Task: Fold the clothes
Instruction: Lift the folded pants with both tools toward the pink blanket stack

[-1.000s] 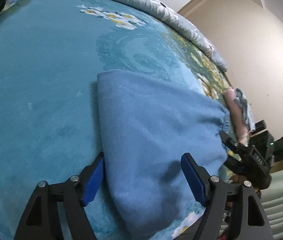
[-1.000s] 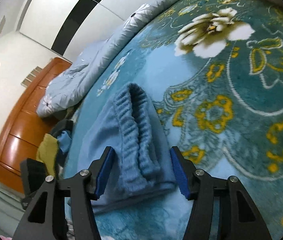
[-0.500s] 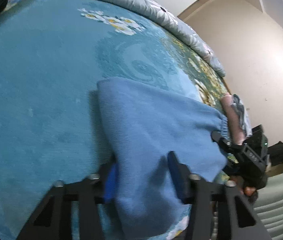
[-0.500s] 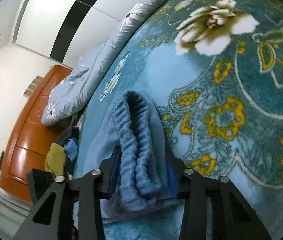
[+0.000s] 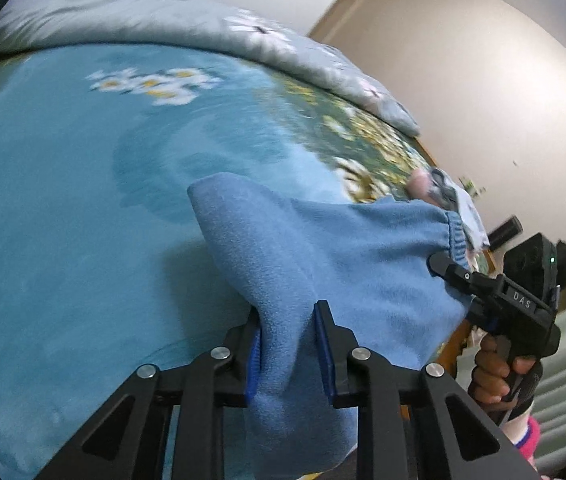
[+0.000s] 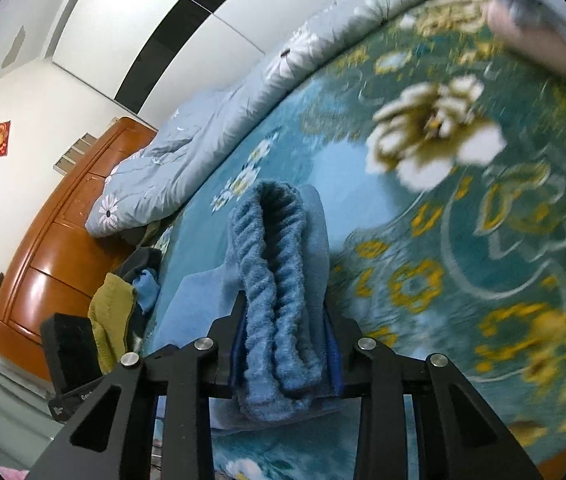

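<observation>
Left wrist view: left gripper [image 5: 287, 350] at 6 o'clock, jaws closed down tight on a fold of the blue fleece garment [image 5: 343, 264], blue pads pressing the cloth from both sides. Garment hangs lifted between the two tools, bunched at the clamp, spreading up toward 12 and out to 3 o'clock. Right gripper [image 5: 449, 270] at 3 o'clock, its tip clamped on the garment's ribbed cuff edge; a hand [image 5: 491, 372] holds its handle below. Under and beyond the garment, the teal floral bed cover [image 5: 55, 208] fills 9 to 12 o'clock. A small pile of pink and grey clothes [image 5: 439, 188] lies on the bed at 2 o'clock, past the garment. Grey quilt [image 5: 155, 16] runs along the far edge at 12 o'clock. Background blurred.

Right wrist view: right gripper [image 6: 287, 346] at 6 o'clock, jaws pinched nearly together around the thick ribbed cuff [image 6: 273, 280] of the same blue garment, which stands up in a loop between the pads toward centre. Left gripper body [image 6: 69, 354] just visible at 8 o'clock; jaws out of frame here. Olive and blue clothes heap [image 6: 123, 300] beside it at 8 o'clock. Bed cover's white flower [image 6: 435, 132] at 2 o'clock, blurred. Quilt at 11 o'clock, wooden headboard [image 6: 55, 248] at 9 o'clock, farthest.
</observation>
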